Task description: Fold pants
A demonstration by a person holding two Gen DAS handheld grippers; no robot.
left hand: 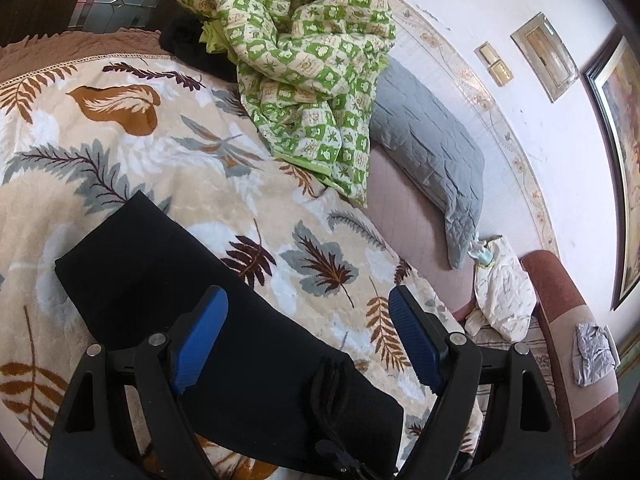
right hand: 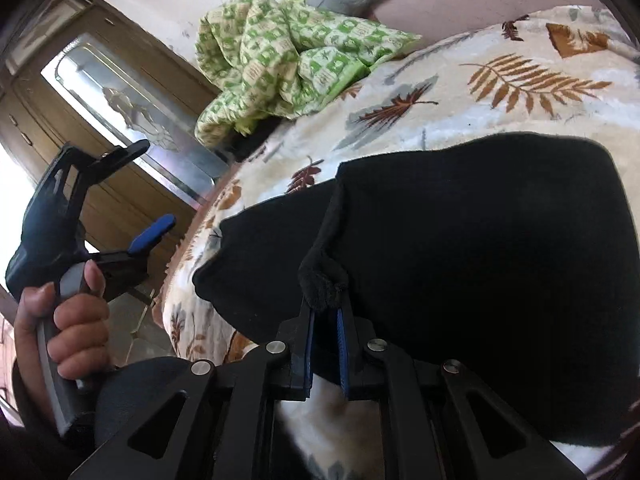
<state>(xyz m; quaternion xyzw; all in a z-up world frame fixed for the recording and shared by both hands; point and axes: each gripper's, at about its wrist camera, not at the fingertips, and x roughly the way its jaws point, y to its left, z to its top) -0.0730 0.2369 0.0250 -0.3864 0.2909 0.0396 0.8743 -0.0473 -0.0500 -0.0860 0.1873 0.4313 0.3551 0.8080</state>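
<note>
Black pants (right hand: 460, 280) are laid in a folded stack on a bed covered by a cream blanket (left hand: 120, 152) printed with brown and grey leaves. A bunched edge of the pants is pinched between the blue pads of the right claw (right hand: 325, 312), whose jaws are clenched tightly on the fabric at the near side of the stack. In the left wrist view, the pants (left hand: 192, 280) are seen stretching away from the camera across the blanket, with a gathered waistband near the lens. The left claw (left hand: 308, 312) is held above the pants with its jaws spread wide and released, nothing gripped between its blue pads (left hand: 200, 336). In the right wrist view the left claw (right hand: 152, 188) is seen off the edge of the bed, held by a bare hand (right hand: 68, 320).

Beyond the pants, a crumpled green and cream checked quilt (left hand: 304, 64) is heaped on the blanket. Beside the quilt, a grey quilted pillow (left hand: 432, 148) is propped along the white wall. A wooden wardrobe with a mirrored door (right hand: 132, 108) stands past the quilt.
</note>
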